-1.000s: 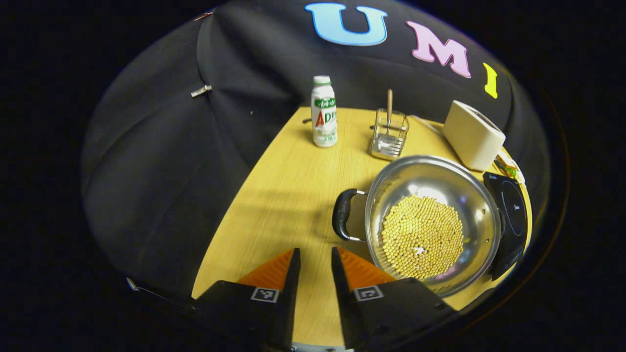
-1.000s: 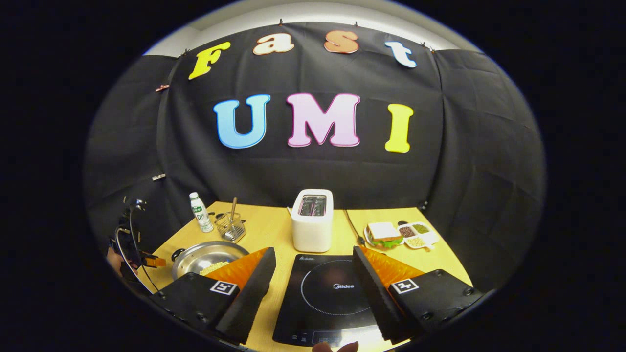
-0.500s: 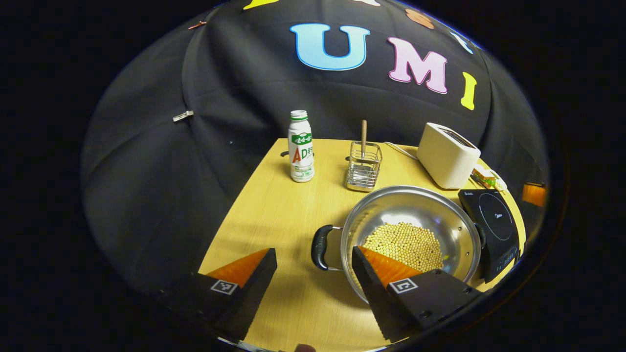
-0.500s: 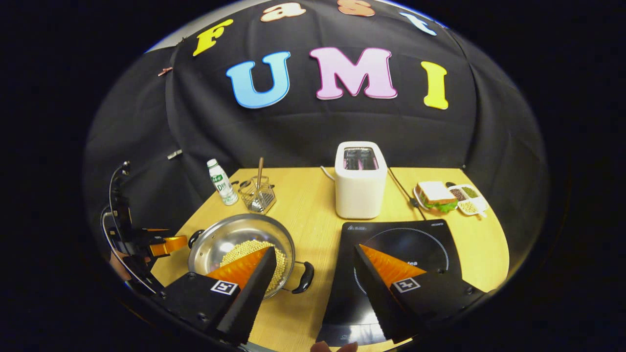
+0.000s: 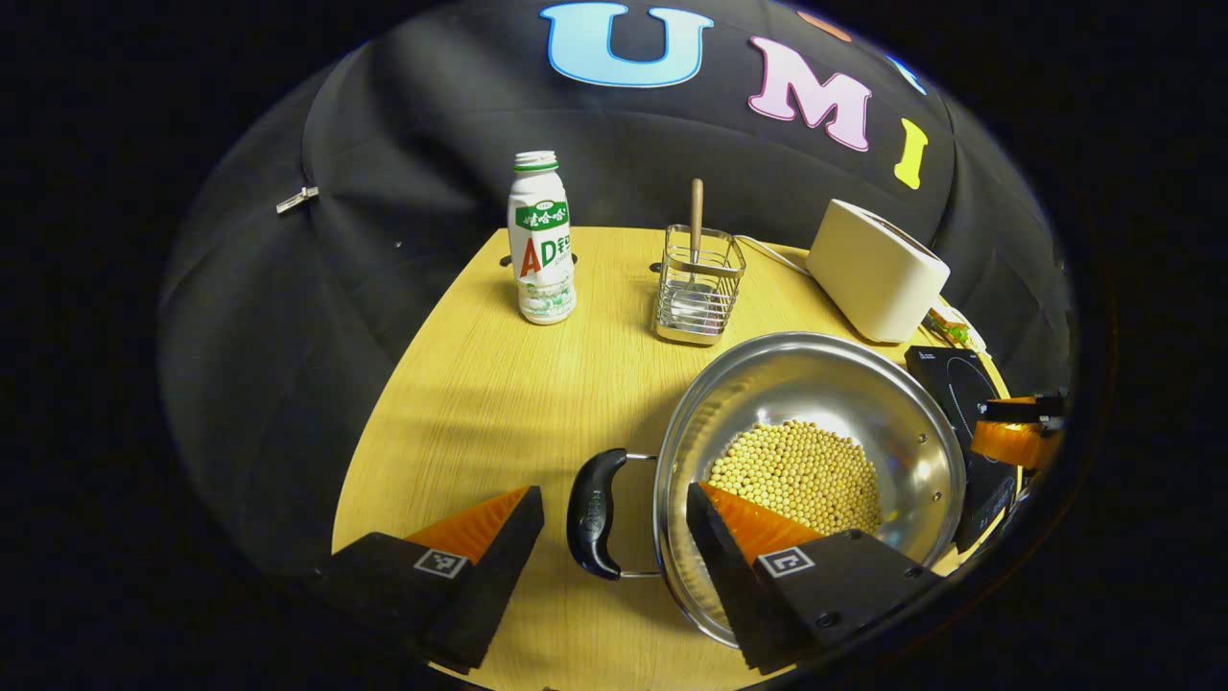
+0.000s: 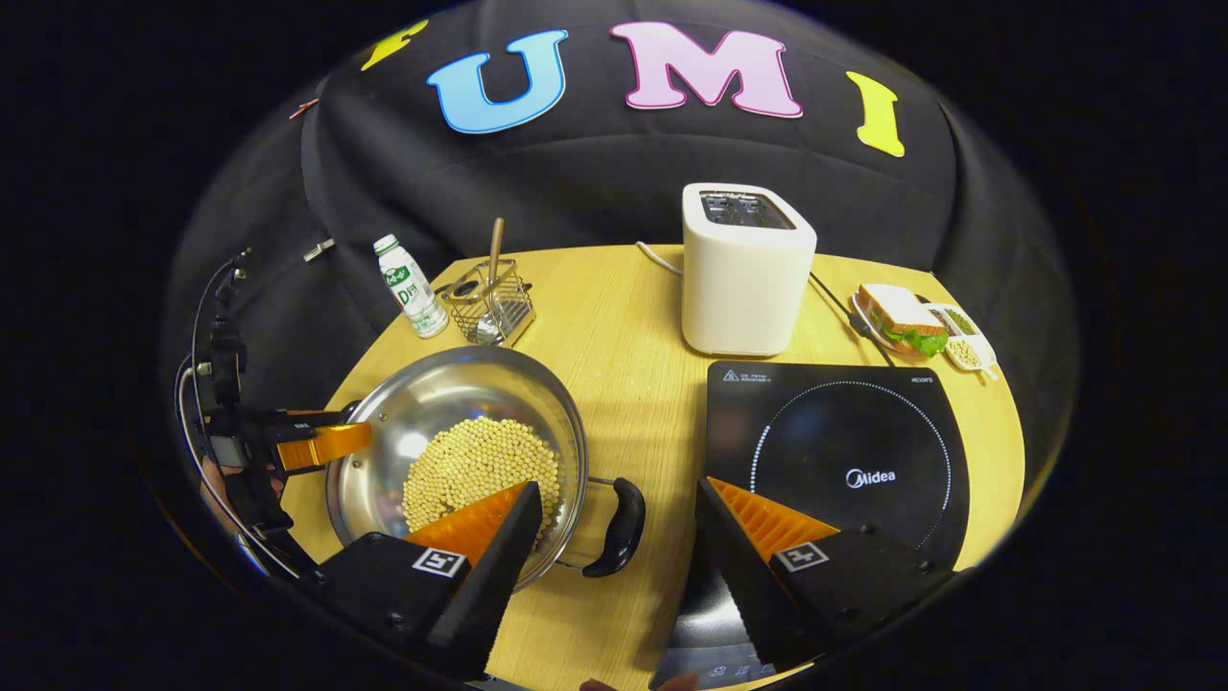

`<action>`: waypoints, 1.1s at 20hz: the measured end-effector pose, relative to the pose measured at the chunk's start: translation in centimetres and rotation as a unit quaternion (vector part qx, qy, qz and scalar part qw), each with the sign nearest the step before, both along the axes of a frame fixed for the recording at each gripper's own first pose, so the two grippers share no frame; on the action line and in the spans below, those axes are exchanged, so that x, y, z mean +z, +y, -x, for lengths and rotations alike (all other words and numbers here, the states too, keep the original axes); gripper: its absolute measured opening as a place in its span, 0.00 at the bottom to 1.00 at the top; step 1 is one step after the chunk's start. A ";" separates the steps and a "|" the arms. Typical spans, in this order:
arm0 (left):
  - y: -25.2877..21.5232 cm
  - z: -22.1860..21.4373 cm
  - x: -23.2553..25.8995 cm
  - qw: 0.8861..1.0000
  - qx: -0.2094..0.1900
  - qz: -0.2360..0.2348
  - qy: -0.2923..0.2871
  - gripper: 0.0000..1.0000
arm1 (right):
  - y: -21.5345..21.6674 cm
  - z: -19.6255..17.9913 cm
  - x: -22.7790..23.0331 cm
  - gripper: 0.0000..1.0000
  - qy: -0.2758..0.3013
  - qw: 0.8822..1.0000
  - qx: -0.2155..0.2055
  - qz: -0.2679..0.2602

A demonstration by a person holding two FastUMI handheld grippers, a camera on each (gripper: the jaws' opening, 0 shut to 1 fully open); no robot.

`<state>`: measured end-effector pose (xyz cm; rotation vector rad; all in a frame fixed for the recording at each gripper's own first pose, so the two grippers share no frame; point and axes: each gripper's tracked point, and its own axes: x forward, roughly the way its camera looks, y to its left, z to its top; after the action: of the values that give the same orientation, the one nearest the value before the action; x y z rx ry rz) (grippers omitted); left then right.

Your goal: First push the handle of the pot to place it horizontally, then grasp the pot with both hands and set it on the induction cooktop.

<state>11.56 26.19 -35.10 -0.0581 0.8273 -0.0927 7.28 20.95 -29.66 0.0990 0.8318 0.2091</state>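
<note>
Straddling each black pot handle with wide-open jaws, your left gripper [image 5: 614, 523] and right gripper [image 6: 619, 518] flank the bean-filled steel pot [image 6: 459, 456] on the wooden table [image 6: 624, 317], beside the induction cooktop [image 6: 844, 451], ready for a two-sided lift.

silver pot [image 6: 451, 432], black handles [image 6: 617, 527]; yellow beans [image 6: 480, 467]; black induction cooktop [image 6: 844, 461], white ring; cream toaster [image 6: 746, 269]; pale wood-grain worktop [image 6: 624, 365].

Left tongs [image 5: 614, 504]: spread from near-closed to wide apart; moved in so the pot's [image 5: 811, 384] near handle [image 5: 593, 513] now sits between the fingers. Right tongs [image 6: 614, 499]: dropped from above the induction cooktop [image 6: 844, 451] to straddle the pot's other handle [image 6: 619, 528].
</note>
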 end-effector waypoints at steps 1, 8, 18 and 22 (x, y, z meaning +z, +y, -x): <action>-0.1 -0.3 -0.3 1.000 0.000 0.004 0.002 0.91 | 0.4 0.2 -0.6 1.00 0.011 1.000 0.002 -0.001; -0.7 -0.7 -1.9 1.000 0.001 0.017 0.017 0.76 | 1.7 -0.1 -4.7 0.90 0.068 0.998 -0.013 -0.003; -0.8 -0.3 -2.5 1.000 -0.008 0.015 0.014 0.63 | 1.3 -1.2 -6.6 0.58 0.078 0.996 -0.051 0.007; -1.3 1.1 -1.7 1.000 0.009 0.021 0.020 0.59 | 0.8 -0.5 -6.1 0.54 0.082 0.996 -0.035 0.016</action>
<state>10.42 24.88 -36.82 -0.1079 0.8654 -0.0915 7.77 21.78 -35.74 0.1157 0.9938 0.1224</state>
